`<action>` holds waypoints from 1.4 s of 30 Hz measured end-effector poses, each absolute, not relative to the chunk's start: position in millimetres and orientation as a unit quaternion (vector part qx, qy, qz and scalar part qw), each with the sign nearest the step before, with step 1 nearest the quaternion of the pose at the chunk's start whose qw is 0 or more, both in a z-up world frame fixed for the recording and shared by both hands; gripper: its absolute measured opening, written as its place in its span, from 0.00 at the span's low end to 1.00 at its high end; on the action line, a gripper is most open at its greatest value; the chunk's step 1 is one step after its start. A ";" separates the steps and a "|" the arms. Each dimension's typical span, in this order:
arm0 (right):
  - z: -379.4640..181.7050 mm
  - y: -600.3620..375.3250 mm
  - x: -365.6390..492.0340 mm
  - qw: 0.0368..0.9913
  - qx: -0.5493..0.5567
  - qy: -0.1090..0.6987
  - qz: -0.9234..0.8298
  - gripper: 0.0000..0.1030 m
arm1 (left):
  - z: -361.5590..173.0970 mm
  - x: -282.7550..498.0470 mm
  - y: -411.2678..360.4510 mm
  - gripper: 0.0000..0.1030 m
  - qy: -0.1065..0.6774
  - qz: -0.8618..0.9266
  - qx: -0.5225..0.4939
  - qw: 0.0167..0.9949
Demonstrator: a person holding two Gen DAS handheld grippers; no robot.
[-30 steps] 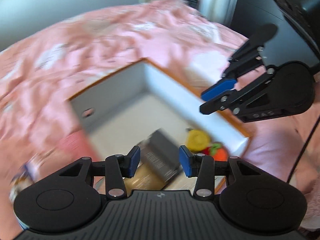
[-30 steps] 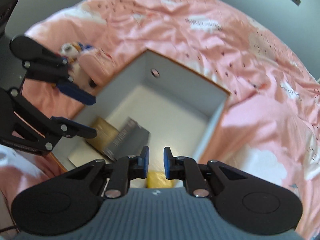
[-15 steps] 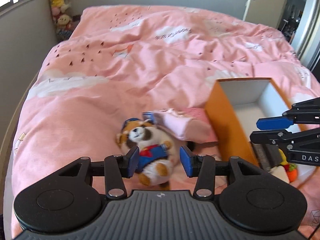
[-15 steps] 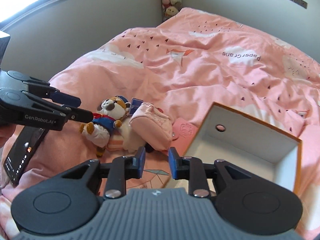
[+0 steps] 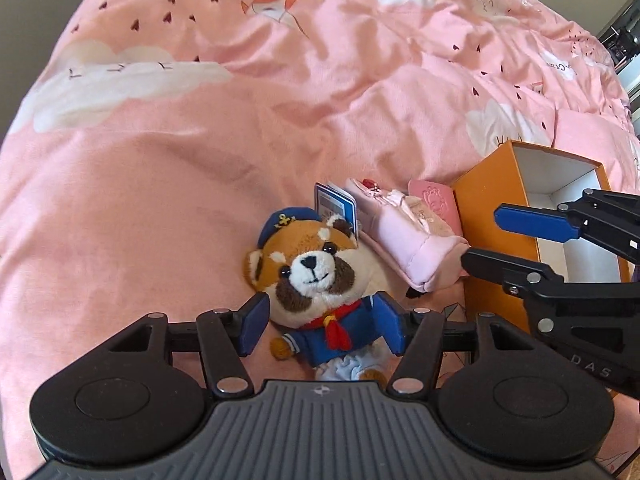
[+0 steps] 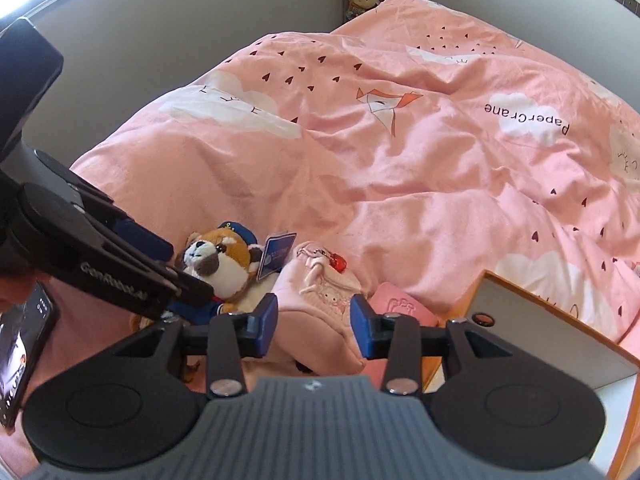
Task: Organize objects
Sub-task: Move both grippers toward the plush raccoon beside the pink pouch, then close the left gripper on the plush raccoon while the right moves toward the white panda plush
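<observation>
Both grippers have swung off the orange box (image 5: 492, 216) and now hang over the toy pile just left of it. Left gripper (image 5: 322, 330): jaws just been opening, now wide, straddling the sailor plush (image 5: 316, 276), which lies on the pink duvet (image 5: 200, 140) further left of the box; pads don't look pressed on it. Right gripper (image 6: 314, 330): jaws also just been opening, mid-wide, around the pink pouch (image 6: 320, 304) nearest the box w/o gripping. Prob. next: 2 pickups, then into the box.
</observation>
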State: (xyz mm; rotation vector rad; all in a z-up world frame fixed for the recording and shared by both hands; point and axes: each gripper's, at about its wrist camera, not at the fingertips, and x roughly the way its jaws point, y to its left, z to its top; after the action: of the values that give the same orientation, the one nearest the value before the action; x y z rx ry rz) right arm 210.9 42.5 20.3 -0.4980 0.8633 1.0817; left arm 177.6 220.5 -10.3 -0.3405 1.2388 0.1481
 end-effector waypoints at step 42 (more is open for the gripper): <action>6.2 25.2 206.1 0.739 -0.250 0.397 0.483 0.52 | -38.2 177.4 211.4 0.65 0.567 0.090 -0.107 0.812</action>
State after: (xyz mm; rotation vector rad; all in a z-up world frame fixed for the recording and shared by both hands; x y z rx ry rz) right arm 206.1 25.2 6.2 -0.5484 0.8710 1.0603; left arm 177.4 211.4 -38.2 -0.2284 1.2111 0.1924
